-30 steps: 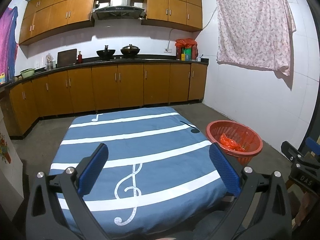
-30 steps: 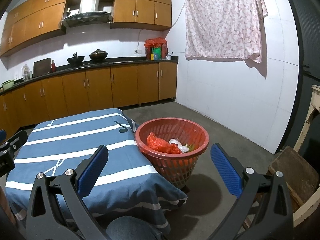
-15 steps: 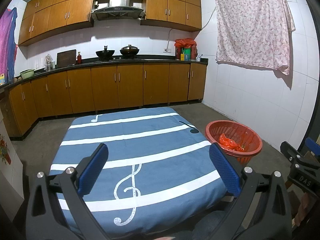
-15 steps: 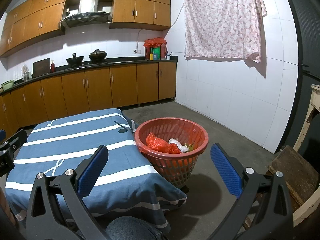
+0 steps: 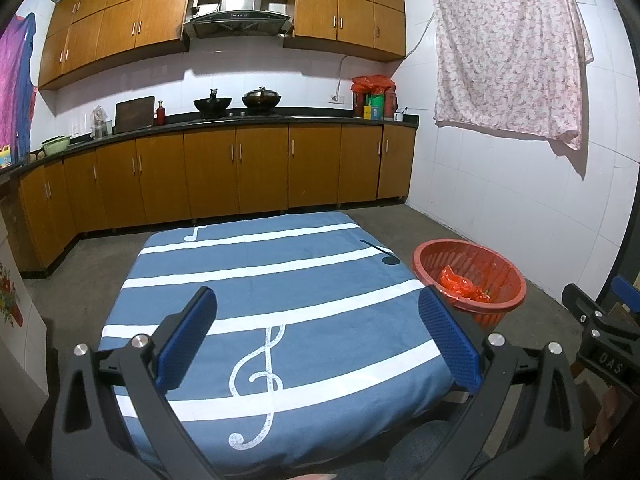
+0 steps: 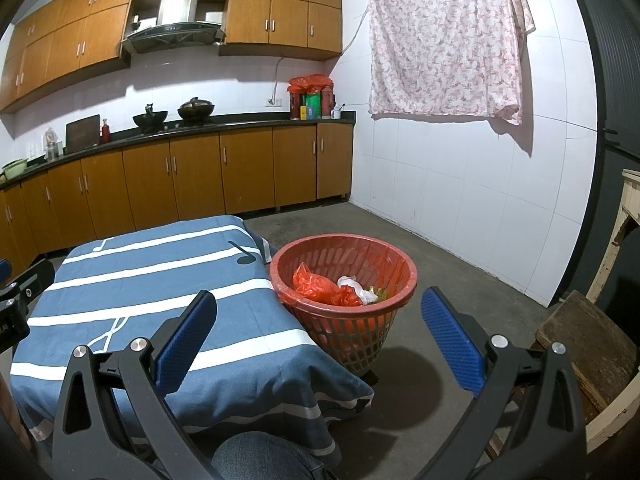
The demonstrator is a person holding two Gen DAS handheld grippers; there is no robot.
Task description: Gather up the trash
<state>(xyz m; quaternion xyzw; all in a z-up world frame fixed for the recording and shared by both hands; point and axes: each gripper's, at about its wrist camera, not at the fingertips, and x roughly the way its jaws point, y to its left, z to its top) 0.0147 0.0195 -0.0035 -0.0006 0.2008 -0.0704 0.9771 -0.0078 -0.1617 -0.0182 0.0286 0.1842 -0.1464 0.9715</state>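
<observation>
Red basket (image 6: 343, 276) on the floor, touching the right edge of the desk (image 5: 256, 280), which is covered in a blue cloth with white stripes and music notes. Inside the basket: orange-red bag (image 6: 320, 286), white crumpled wrapper (image 6: 354, 285), a bit of greenish scrap beside it. Left gripper (image 5: 318, 334) hangs over the desk's near half, fingers (image 5: 186, 338) spread wide, nothing between them. Right gripper (image 6: 318, 332) sits on the near side of the basket, fingers (image 6: 450, 338) spread wide, empty. A knee in blue fabric (image 6: 264, 456) shows below the desk's near edge.
</observation>
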